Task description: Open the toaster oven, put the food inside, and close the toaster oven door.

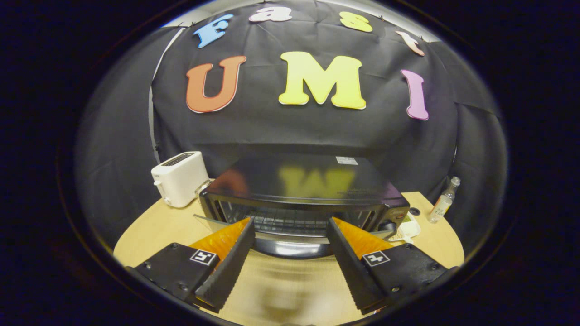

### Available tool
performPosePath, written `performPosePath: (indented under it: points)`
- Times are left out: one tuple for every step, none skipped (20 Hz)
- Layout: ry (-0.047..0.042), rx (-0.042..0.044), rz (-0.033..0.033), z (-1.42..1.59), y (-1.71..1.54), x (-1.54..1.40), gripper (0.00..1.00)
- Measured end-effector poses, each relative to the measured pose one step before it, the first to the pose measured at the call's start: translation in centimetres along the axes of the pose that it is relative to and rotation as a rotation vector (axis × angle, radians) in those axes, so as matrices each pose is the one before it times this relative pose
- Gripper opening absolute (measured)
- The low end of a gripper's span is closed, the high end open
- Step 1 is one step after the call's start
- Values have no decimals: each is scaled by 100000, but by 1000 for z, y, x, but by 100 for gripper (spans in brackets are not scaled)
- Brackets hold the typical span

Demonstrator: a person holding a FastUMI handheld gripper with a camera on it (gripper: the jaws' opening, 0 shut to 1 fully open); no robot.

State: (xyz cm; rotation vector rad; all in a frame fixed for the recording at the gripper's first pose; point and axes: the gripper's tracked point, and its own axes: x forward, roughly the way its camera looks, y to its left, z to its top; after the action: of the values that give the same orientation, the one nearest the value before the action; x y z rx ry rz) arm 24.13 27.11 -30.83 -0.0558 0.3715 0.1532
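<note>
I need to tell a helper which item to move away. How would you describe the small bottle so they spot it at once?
Start at the black toaster oven just beyond the open gripper. On the wooden table off its knob end stands a small bottle: clear, slim and labelled, unlike the boxy white toaster opposite.

Between my fingers the table (272, 290) is smeared by blur, so I cannot tell what lies there. My fingertips cover the lower corners of the toaster oven (299, 190). Beyond my right finger, the small bottle (444, 201) has unreadable label.
</note>
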Motion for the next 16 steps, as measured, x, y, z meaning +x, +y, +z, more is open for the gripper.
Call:
performPosePath:
  points:
    - [755, -686, -6, -757, -5, -642, 100]
    - [1041, -377, 56, -830, 62, -648, 100]
    - [1165, -251, 205, -862, 19, -505, 100]
    - [1380, -119, 243, -888, 1, -426, 100]
    - [1737, 96, 310, -1013, 16, -467, 100]
    - [1118, 332, 351, -850, 15, -362, 100]
    - [1570, 166, 133, -974, 71, -297, 100]
    - [1414, -206, 2, -884, 58, -254, 100]
    - [1741, -130, -19, -1098, 94, -212, 100]
    - [1681, 179, 48, -997, 24, -103, 100]
    - [1789, 20, 188, -945, 2, -59, 100]
    - [1879, 76, 303, -935, 67, 100, 100]
    - [2558, 182, 473, -1060, 19, -1, 100]
    - [2537, 672, 762, -968, 44, 300, 100]
    - [3197, 877, 767, -1012, -58, 428, 100]
    - [3444, 1159, 648, -747, -41, 486, 100]
